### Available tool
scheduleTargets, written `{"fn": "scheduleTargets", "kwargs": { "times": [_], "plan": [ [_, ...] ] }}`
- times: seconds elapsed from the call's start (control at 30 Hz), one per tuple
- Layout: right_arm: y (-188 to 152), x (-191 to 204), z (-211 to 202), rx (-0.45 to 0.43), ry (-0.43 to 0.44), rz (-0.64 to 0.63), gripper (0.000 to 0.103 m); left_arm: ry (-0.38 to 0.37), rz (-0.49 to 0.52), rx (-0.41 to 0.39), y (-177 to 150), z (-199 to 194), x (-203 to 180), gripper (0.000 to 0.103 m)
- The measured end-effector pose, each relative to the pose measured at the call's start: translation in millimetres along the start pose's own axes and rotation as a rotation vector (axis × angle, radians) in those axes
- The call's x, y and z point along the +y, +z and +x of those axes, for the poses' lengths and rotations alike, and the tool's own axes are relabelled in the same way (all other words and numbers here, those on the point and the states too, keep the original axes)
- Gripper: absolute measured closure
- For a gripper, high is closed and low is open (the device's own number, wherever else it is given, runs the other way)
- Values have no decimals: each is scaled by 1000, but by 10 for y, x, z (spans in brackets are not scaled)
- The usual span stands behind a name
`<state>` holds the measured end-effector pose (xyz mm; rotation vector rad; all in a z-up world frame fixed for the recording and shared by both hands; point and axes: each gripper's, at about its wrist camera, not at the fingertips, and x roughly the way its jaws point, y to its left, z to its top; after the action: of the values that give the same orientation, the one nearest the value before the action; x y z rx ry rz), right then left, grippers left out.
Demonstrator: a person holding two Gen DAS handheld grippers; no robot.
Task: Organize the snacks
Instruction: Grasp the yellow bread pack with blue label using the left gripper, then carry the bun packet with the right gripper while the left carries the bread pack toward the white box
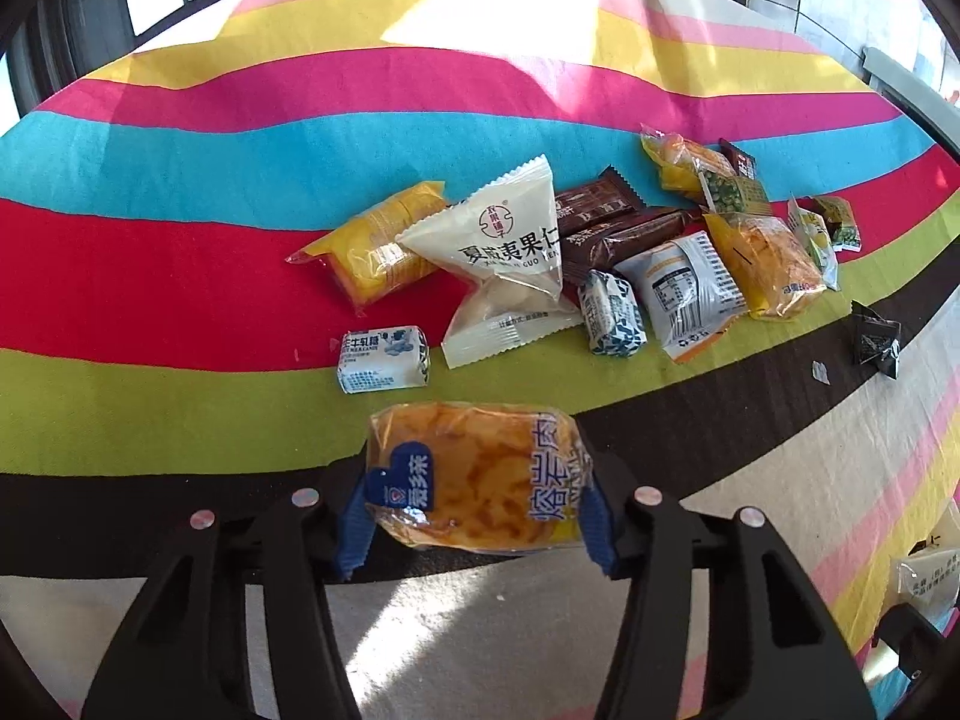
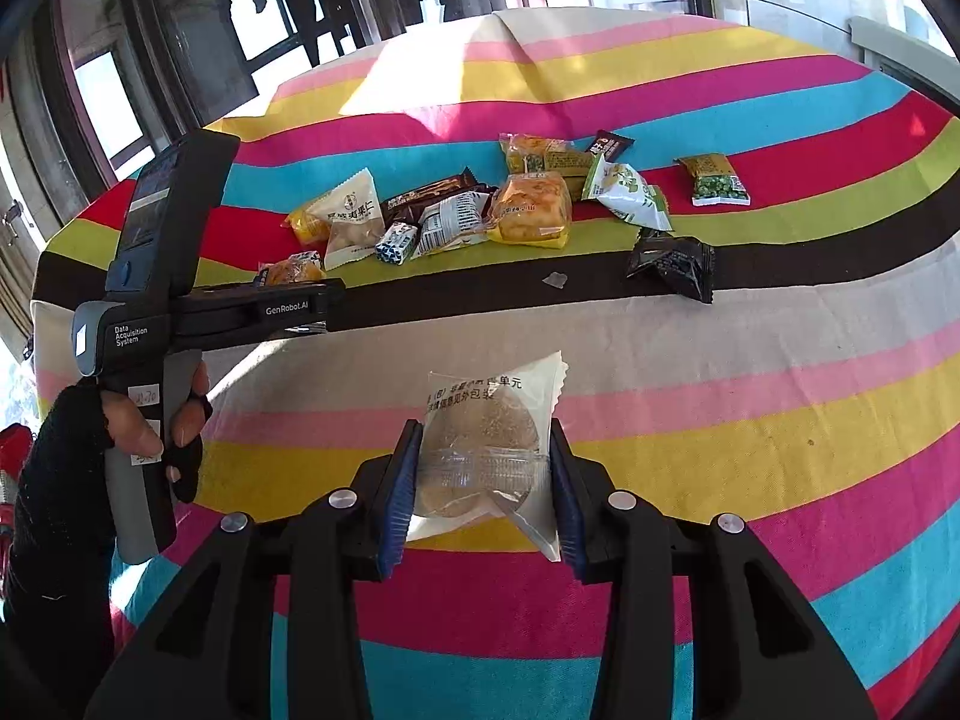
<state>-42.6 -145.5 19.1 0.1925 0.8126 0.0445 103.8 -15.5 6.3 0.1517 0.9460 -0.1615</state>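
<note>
Gripping an orange bread packet, the left tool is clenched; the right tool clamps a clear-wrapped round pastry.

My view takes in a striped tablecloth, banded in cream, pink, yellow, magenta, blue, red, green and brown, with a sunlit patch near its far edge. Beyond the tablecloth's far left edge stand dark-framed windows. A grey ledge lies past its far right corner. A small scrap of clear wrapper lies on the tablecloth's brown band.
</note>
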Motion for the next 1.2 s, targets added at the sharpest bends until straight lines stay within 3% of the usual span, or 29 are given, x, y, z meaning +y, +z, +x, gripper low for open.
{"fn": "scheduleTargets", "kwargs": {
  "times": [0.2,0.53,0.67,0.87,1.07,1.2],
  "plan": [
    [-21,59,-111,-28,10,-6,63,25,9,-49,-117,-335,-331,50],
    [4,96,-565,-149,2,1,63,-4,-64,-285,-216,-1182,-587,50],
    [-18,112,-727,-170,1,2,63,-24,-102,-284,-166,-1379,-500,50],
    [-104,213,-982,-206,12,-11,63,34,-174,-350,-192,-1845,-235,50],
    [-248,394,-1266,-248,32,-43,63,91,-256,-455,-493,-2398,19,50],
    [-411,463,-1527,-284,26,-57,63,104,-250,-514,-745,-2700,12,50]
  ]
}}
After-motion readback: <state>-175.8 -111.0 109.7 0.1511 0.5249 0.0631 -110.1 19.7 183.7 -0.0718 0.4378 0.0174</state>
